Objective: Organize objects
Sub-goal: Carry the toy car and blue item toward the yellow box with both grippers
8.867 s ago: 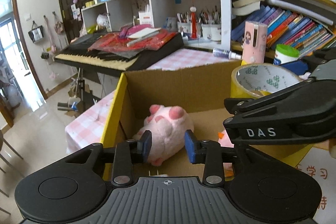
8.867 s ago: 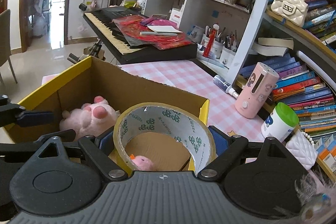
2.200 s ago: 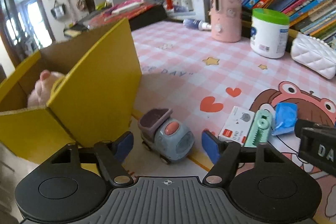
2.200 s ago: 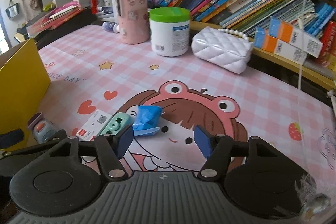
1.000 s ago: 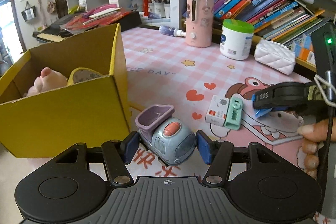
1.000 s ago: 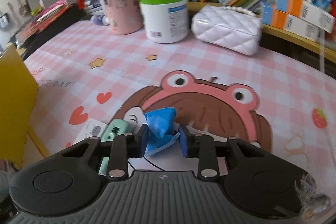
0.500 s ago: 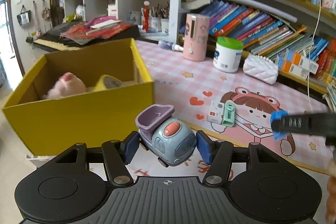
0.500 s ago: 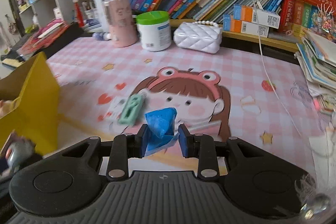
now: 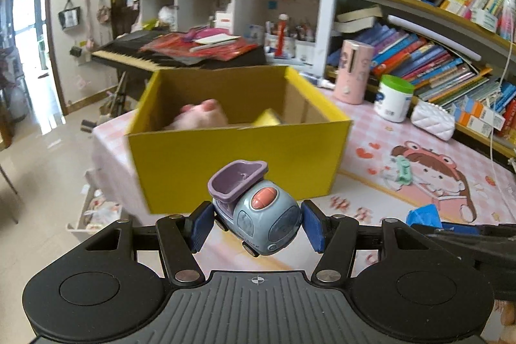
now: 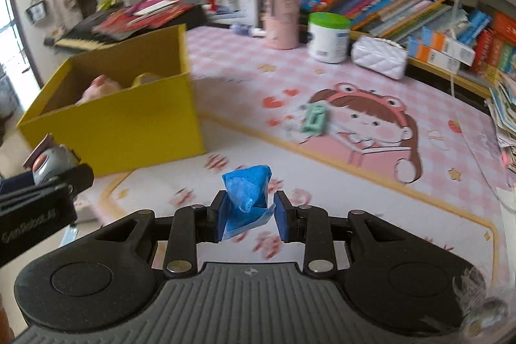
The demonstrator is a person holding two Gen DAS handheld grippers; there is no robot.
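My left gripper (image 9: 256, 226) is shut on a blue-grey toy truck (image 9: 254, 211) with a purple bed, held in the air in front of the yellow cardboard box (image 9: 238, 163). The box holds a pink plush pig (image 9: 201, 115) and a roll of tape (image 9: 269, 118). My right gripper (image 10: 250, 215) is shut on a blue plastic packet (image 10: 248, 195), held above the pink mat to the right of the box (image 10: 129, 124). The truck also shows in the right wrist view (image 10: 48, 162). A green correction tape (image 10: 314, 118) and a white card lie on the mat.
A pink cylinder (image 10: 280, 18), a green-lidded white jar (image 10: 327, 37) and a white quilted purse (image 10: 379, 55) stand by the bookshelf at the back. A keyboard (image 9: 135, 52) with red papers stands behind the box. The table edge drops to the floor on the left.
Both grippers have risen and pulled back with their objects. The box now sits straight ahead of the left gripper, and the right gripper has swung left towards the box.
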